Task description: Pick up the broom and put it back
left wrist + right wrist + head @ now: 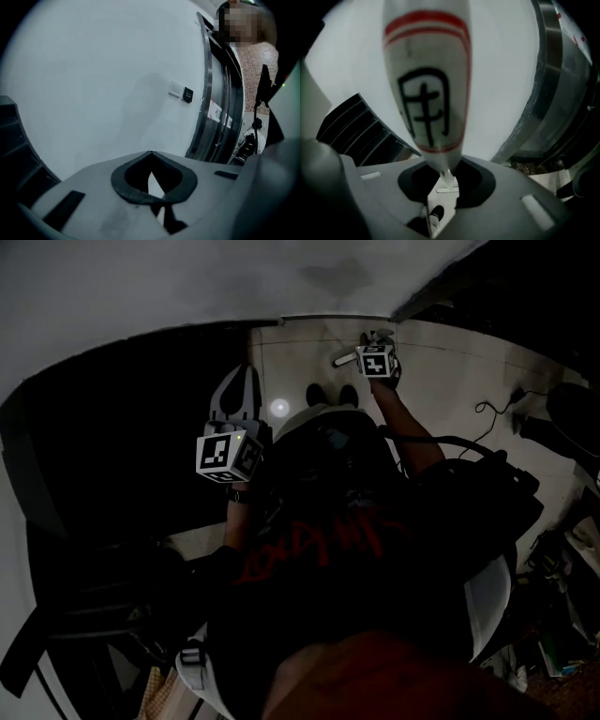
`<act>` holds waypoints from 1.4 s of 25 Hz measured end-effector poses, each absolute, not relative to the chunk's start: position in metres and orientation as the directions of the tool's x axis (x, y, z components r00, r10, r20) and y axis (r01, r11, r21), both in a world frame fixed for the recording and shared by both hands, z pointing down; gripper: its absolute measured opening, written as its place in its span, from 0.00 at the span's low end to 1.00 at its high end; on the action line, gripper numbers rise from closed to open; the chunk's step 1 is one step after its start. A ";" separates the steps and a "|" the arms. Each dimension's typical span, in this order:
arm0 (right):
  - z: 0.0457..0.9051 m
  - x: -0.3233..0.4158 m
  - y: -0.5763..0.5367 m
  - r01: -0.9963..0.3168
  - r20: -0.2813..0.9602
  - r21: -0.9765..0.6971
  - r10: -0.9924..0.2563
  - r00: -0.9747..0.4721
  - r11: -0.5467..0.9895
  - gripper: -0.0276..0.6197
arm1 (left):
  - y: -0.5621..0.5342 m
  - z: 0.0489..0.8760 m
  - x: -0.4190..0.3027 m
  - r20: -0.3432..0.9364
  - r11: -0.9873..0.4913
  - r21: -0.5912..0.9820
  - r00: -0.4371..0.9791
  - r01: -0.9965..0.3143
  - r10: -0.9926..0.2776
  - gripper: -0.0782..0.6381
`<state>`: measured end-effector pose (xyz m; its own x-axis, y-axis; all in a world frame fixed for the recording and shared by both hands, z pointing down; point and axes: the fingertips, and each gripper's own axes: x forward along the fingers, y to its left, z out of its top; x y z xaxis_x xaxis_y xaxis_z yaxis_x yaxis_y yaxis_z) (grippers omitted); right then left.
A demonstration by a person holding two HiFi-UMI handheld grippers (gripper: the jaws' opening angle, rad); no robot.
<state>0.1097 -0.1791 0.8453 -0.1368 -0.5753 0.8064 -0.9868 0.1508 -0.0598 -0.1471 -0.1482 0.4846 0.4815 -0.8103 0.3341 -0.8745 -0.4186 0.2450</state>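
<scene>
The broom's white handle (429,79), with red stripes and a black mark, runs up and away from my right gripper (446,169), whose jaws are shut on its thin lower part. In the dim head view the right gripper (375,337) is stretched out low over the pale tiled floor, and a short white piece of the handle (344,359) sticks out to its left. The left gripper (236,382) is held nearer to the body, over the dark area. Its jaws (150,155) meet at the tips with nothing between them. No broom head is in view.
A white wall (103,84) with a light switch (176,89) fills the view ahead. A metal door frame (208,93) stands at the right and dark slatted steps (356,124) at the left. Cables (492,413) lie on the floor (431,362). The person's shoes (331,395) are below.
</scene>
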 end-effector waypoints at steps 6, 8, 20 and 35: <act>0.863 0.117 -0.265 -0.989 0.772 -0.140 -0.621 -0.133 0.038 0.18 | -0.129 0.502 -0.168 0.387 -0.346 0.245 0.419 -0.906 -0.822 0.12; 0.871 0.114 -0.274 -0.979 0.808 -0.206 -0.566 -0.163 -0.012 0.23 | -0.126 0.505 -0.173 0.394 -0.331 0.245 0.405 -0.911 -0.825 0.12; 0.838 0.095 -0.204 -0.950 0.702 -0.304 -0.657 -0.274 0.071 0.23 | -0.110 0.513 -0.140 0.421 -0.383 0.285 0.474 -0.879 -0.774 0.12; 0.751 0.063 -0.037 -0.887 0.561 -0.399 -0.702 -0.438 0.234 0.04 | -0.004 0.543 -0.120 0.416 -0.435 0.378 0.569 -0.817 -0.709 0.12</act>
